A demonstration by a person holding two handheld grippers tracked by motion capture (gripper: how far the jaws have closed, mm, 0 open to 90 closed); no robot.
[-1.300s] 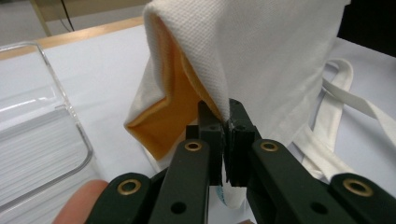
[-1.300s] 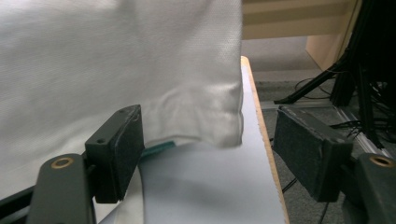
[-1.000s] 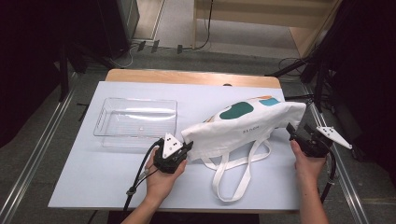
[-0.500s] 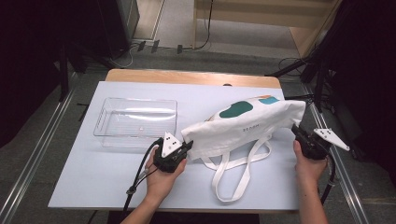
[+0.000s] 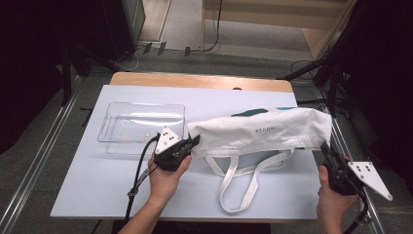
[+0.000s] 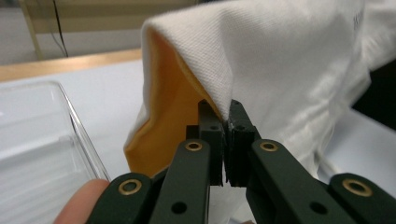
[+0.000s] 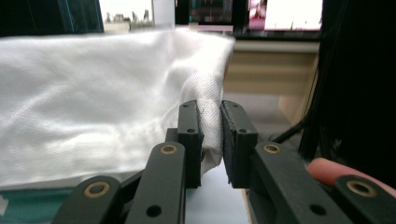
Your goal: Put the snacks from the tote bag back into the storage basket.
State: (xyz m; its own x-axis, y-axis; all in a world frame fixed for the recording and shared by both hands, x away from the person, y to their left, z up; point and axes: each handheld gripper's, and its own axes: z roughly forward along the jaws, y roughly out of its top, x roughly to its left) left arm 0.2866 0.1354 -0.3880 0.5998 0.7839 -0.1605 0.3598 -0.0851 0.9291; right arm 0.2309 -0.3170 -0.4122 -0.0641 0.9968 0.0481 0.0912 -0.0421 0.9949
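A white cloth tote bag [image 5: 258, 131] hangs stretched between my two grippers above the light blue table [image 5: 146, 195]. My left gripper [image 5: 195, 141] is shut on the bag's left corner; in the left gripper view its jaws [image 6: 225, 109] pinch the white fabric [image 6: 280, 60], and the orange lining shows beside them. My right gripper [image 5: 324, 146] holds the right corner. Its jaws [image 7: 210, 109] have just been closing, with a fold of the bag [image 7: 93, 93] pressed between them. The bag's straps [image 5: 243, 180] lie looped on the table below.
A clear plastic tray [image 5: 104, 131] stands on the table left of the bag, close behind my left gripper; its rim [image 6: 79, 126] also shows in the left gripper view. The table's wooden far edge [image 5: 195, 80] runs behind. Dark stands and cables flank the right side.
The right gripper closed on the bag's right corner and pulled it right and up. The bag's upper layer now stands raised and taut, hiding most of the teal print. The left gripper rose slightly.
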